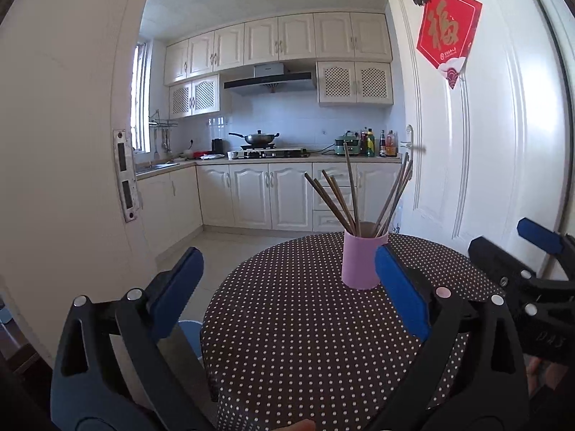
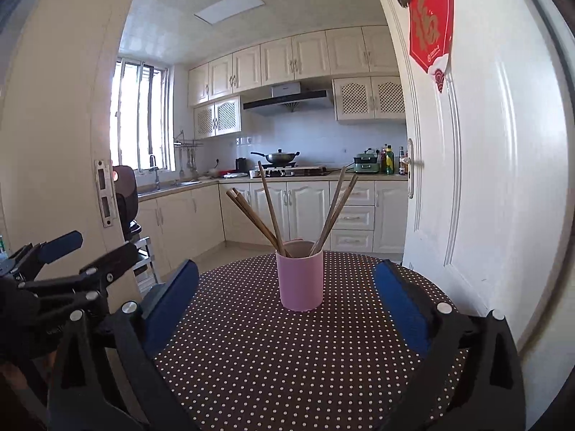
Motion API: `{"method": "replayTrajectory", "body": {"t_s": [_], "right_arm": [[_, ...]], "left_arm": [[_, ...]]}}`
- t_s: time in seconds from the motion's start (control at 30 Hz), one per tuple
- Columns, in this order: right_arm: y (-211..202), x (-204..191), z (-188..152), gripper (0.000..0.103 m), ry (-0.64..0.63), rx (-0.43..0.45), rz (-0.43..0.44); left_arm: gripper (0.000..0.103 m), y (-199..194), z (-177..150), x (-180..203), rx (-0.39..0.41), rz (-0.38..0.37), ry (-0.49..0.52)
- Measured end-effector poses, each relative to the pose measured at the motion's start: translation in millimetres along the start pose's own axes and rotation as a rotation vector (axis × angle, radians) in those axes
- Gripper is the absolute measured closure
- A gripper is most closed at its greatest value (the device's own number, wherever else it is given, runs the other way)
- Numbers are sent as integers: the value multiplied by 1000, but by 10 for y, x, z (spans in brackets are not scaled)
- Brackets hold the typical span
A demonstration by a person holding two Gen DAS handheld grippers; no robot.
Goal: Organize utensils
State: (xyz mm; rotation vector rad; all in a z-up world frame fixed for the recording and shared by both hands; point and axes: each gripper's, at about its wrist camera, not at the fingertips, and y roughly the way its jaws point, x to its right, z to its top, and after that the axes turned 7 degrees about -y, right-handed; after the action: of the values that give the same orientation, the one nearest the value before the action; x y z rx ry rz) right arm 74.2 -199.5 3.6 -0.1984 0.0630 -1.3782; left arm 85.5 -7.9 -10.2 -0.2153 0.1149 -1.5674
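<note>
A pink cup (image 2: pixel 301 280) stands upright on a round table (image 2: pixel 251 359) covered with a dark cloth dotted white; it sits toward the far side of the tabletop, and a bunch of brown chopsticks (image 2: pixel 273 212) leans out of it, fanned to both sides. The left gripper (image 1: pixel 287 287) hangs above the near part of the table with its blue pads spread wide and nothing between them; the cup lies just beyond its right pad. The right gripper (image 2: pixel 287 298) is likewise released, jaws wide apart and empty; the cup stands ahead of it, centred between the pads but not touched. Behind the table a white door (image 2: pixel 485 179) stands open onto a kitchen with cream cabinets (image 2: pixel 287 212).
</note>
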Motion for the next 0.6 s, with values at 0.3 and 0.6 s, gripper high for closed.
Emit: {"method": "replayTrajectory", "body": {"t_s": [0.3,0.6], "right_arm": [[-246,-132,-50,8,-61,31,-45],[-352,-177,-102,8,-66,49,-53]], "left_arm": [[9,-323,-76,-2,52,-23,-12],[9,-482,-115,-19,97,-17,-13]]}}
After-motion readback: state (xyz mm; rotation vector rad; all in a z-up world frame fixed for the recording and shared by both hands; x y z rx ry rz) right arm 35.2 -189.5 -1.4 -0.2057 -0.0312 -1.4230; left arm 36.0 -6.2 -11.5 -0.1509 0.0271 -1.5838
